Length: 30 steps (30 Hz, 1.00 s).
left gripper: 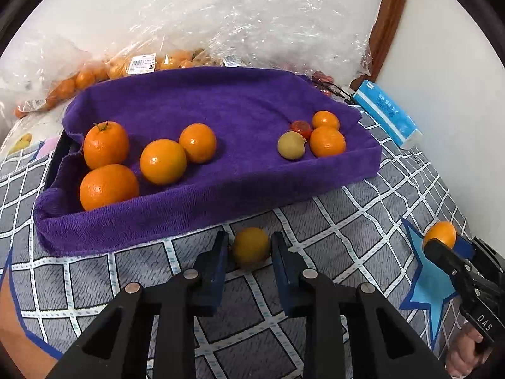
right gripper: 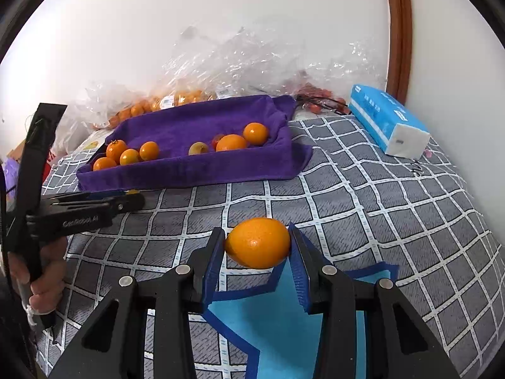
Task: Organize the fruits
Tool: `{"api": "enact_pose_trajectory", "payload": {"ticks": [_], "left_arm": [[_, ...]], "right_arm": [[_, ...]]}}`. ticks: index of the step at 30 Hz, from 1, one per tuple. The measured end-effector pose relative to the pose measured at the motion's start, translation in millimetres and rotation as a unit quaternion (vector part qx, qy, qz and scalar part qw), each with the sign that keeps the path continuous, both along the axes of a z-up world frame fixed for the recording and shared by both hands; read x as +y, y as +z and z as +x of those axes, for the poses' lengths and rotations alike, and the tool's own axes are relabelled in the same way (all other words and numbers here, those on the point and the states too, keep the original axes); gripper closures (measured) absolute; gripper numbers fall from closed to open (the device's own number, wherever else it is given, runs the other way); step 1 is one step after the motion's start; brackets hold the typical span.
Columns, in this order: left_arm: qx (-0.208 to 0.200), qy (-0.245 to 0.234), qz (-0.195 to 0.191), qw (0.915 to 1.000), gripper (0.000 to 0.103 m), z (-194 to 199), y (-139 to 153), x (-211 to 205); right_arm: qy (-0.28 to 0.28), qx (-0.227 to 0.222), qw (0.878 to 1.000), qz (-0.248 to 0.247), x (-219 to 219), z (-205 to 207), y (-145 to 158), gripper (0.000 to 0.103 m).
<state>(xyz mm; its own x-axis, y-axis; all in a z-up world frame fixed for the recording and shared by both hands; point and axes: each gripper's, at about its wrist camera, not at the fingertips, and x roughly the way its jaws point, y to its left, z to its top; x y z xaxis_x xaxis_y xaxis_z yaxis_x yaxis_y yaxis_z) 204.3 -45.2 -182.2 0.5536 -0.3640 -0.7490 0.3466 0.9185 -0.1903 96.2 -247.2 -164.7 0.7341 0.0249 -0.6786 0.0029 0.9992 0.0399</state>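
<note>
My right gripper (right gripper: 257, 243) clamps an orange (right gripper: 258, 242) above the blue star (right gripper: 284, 322). My left gripper (left gripper: 250, 246) is spread around a yellow fruit (left gripper: 251, 245) on the checked cloth (left gripper: 331, 221), just before the purple tray (left gripper: 205, 202) holding the other fruits.

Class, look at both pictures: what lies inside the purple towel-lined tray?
Inside the purple towel-lined tray: four oranges on the left, and on the right two smaller oranges, a yellowish fruit and a red fruit, partly hidden.
</note>
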Motion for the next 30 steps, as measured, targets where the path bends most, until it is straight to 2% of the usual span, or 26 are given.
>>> {"api": "enact_pose_trajectory", "payload": {"ticks": [4, 9, 13, 16, 19, 22, 25, 30], "left_arm": [[-0.007, 0.003, -0.009, 0.9999, 0.077, -10.8, 8.2, 9.6], [-0.023, 0.042, -0.013, 0.9988, 0.077, -13.3, 30.6, 37.3], [-0.031, 0.067, -0.028, 0.9969, 0.077, -4.9, 51.2, 60.3], [-0.058, 0.090, -0.026, 0.9939, 0.077, 4.6, 67.0, 73.3], [-0.068, 0.105, -0.029, 0.9917, 0.077, 19.1, 75.5, 81.3], [-0.064, 0.115, -0.043, 0.9903, 0.077, 36.8, 80.2, 86.5], [-0.074, 0.127, -0.039, 0.9883, 0.077, 50.2, 81.2, 89.3], [-0.071, 0.134, -0.056, 0.9868, 0.077, 62.3, 68.5, 96.1]], "right_arm": [[0.009, 0.004, 1.000, 0.008, 6.8, 7.3, 0.6, 0.062], [0.026, 0.004, 0.999, 0.027, 22.6, 27.6, 8.6, 0.062], [0.034, 0.000, 0.999, 0.030, 37.0, 48.4, 20.0, 0.062], [0.038, -0.007, 0.999, 0.034, 46.3, 67.4, 29.7, 0.062], [0.036, -0.016, 0.999, 0.030, 54.5, 86.0, 38.9, 0.062], [0.031, -0.016, 0.999, 0.024, 60.0, 105.2, 45.9, 0.062], [0.028, -0.017, 0.999, 0.020, 65.4, 121.5, 49.5, 0.062], [0.027, -0.017, 0.999, 0.028, 69.0, 145.2, 42.7, 0.062]]}}
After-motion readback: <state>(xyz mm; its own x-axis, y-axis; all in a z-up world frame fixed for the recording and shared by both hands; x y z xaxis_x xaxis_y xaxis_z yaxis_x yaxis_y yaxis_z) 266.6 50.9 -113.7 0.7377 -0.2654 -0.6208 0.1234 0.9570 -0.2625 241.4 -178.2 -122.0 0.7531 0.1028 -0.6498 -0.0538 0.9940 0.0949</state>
